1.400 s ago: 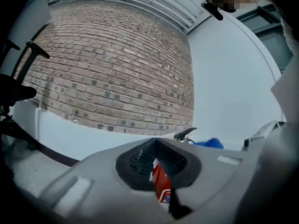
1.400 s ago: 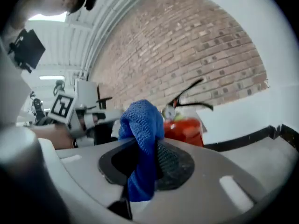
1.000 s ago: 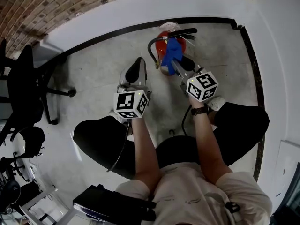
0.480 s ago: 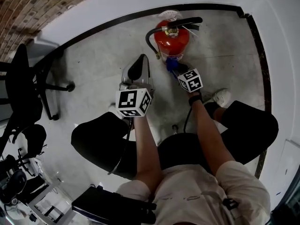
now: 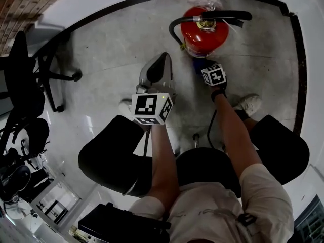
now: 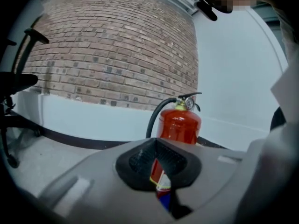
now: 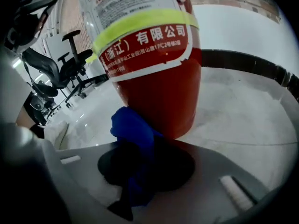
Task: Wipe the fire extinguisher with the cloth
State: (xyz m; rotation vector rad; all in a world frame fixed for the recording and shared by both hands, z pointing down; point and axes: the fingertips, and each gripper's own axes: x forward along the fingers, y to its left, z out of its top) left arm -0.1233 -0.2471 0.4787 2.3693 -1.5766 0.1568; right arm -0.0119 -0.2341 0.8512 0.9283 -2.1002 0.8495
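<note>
A red fire extinguisher (image 5: 205, 32) with a black handle and hose stands on the grey floor near the wall; it also shows in the left gripper view (image 6: 180, 127). My right gripper (image 5: 202, 65) is shut on a blue cloth (image 7: 133, 129). The cloth is pressed against the low front of the extinguisher body (image 7: 159, 87), just under its yellow-banded label. My left gripper (image 5: 156, 71) hangs to the left of the extinguisher, apart from it, with its jaws together and nothing in them. In its own view the left gripper (image 6: 158, 164) points at the extinguisher.
A black office chair (image 5: 30, 80) stands at the left, and more chairs (image 7: 70, 64) show behind the extinguisher. A black baseboard (image 5: 126, 9) runs along the white wall, with brick above. The person's shoe (image 5: 248, 104) rests on the floor right of my right gripper.
My right gripper has carried the cloth down from the top of the extinguisher to low on its body. The left gripper has hardly moved.
</note>
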